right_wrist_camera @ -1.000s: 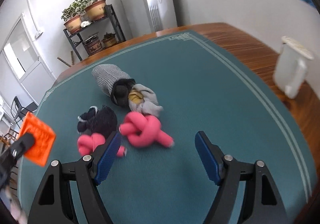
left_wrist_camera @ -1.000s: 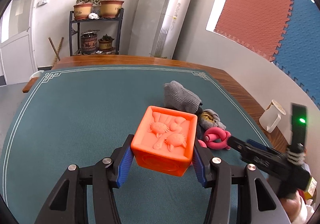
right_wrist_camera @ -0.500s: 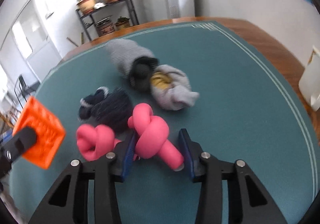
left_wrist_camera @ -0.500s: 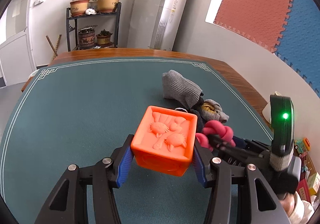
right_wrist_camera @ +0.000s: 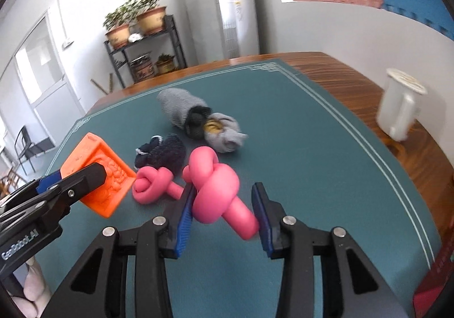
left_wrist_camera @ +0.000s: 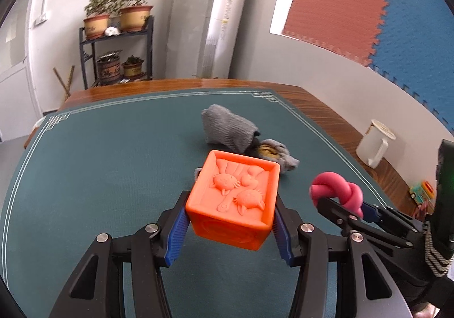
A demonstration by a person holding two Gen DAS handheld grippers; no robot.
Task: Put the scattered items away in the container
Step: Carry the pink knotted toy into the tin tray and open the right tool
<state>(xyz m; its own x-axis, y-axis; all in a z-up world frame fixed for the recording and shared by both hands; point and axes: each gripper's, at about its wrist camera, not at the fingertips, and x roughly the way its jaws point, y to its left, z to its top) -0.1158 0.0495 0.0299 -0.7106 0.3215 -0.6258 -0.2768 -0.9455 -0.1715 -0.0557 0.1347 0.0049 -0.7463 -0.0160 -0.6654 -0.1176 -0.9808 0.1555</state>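
wooden table (right_wrist_camera: 354, 82), teal mat (right_wrist_camera: 298, 147), socks (right_wrist_camera: 181, 109)

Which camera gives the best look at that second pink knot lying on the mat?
The right wrist view: the second pink knot lies in plain sight there, between the orange block and the right tongs. In the left wrist view I cannot find it.
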